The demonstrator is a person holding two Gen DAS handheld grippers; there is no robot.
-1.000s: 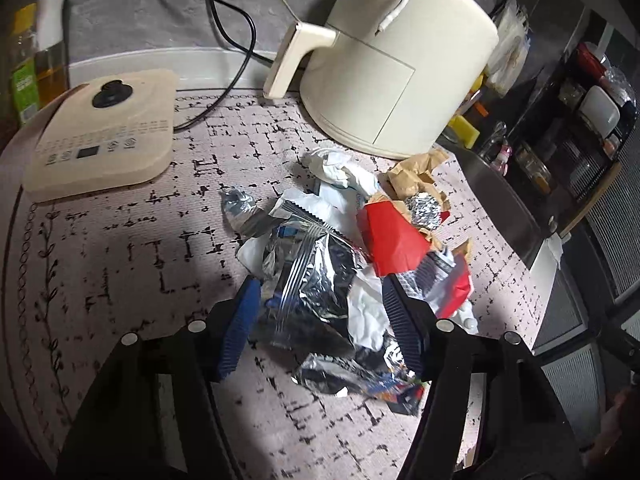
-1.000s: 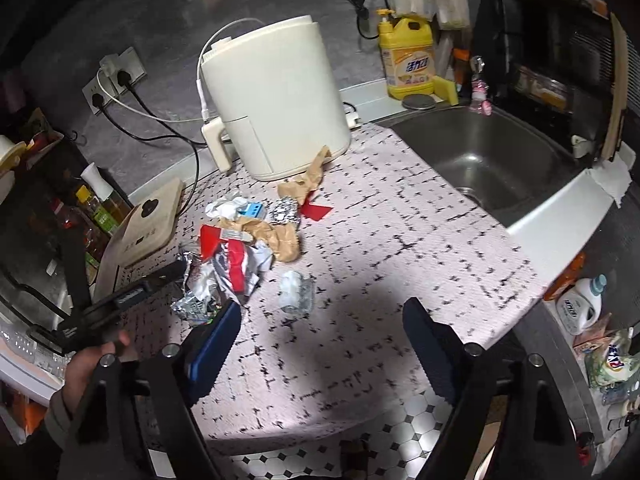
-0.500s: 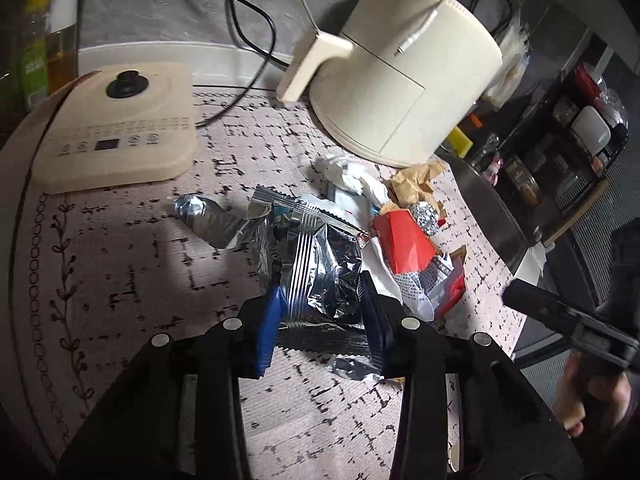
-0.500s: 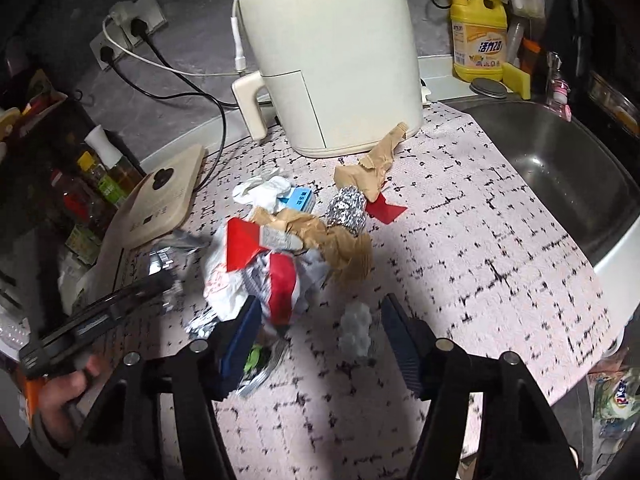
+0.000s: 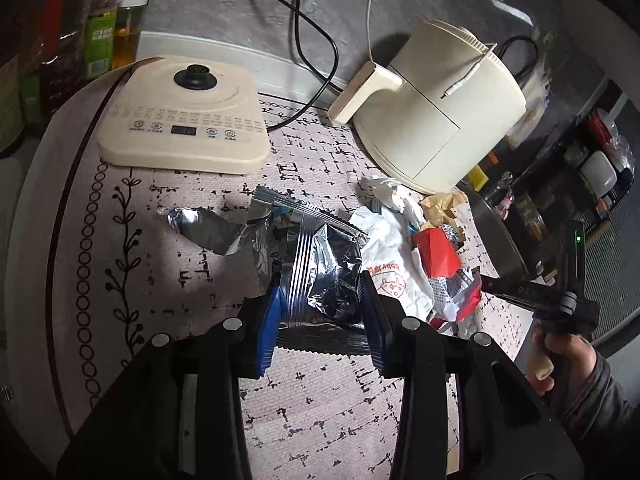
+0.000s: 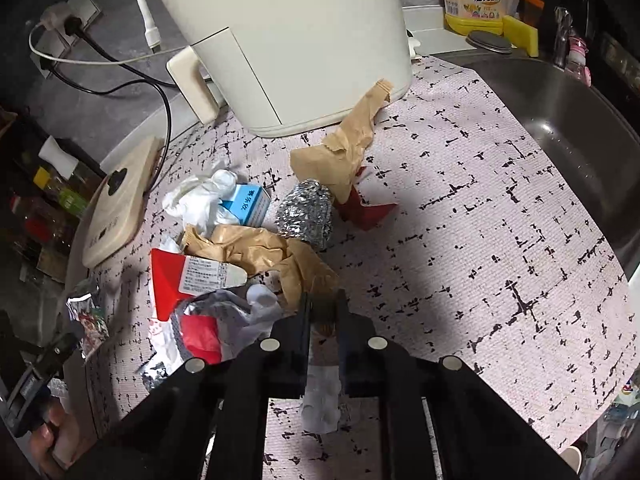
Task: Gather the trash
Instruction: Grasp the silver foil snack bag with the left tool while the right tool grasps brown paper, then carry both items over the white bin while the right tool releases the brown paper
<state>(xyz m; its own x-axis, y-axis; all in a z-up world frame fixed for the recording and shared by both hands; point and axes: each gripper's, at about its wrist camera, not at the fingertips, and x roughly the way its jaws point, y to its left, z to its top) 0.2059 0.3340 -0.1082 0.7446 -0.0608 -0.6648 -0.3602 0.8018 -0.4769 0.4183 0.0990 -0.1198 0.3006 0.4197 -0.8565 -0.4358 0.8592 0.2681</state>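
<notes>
The left hand-held gripper point(image 5: 322, 312) grips a silver foil snack bag point(image 5: 320, 272) between its blue pads, the bag's long axis running away from the camera, its crimped end pointing toward the induction cooker point(image 5: 182, 120). The right hand-held gripper point(image 6: 324, 312) is closing, its jaws nearly together on a small crumpled pale wad point(image 6: 322, 404) (what it is made of cannot be told), whose length runs along the fingers. Both sit at the near edge of the litter on the patterned surface point(image 6: 480, 240), in front of the air fryer point(image 6: 280, 40).
</notes>
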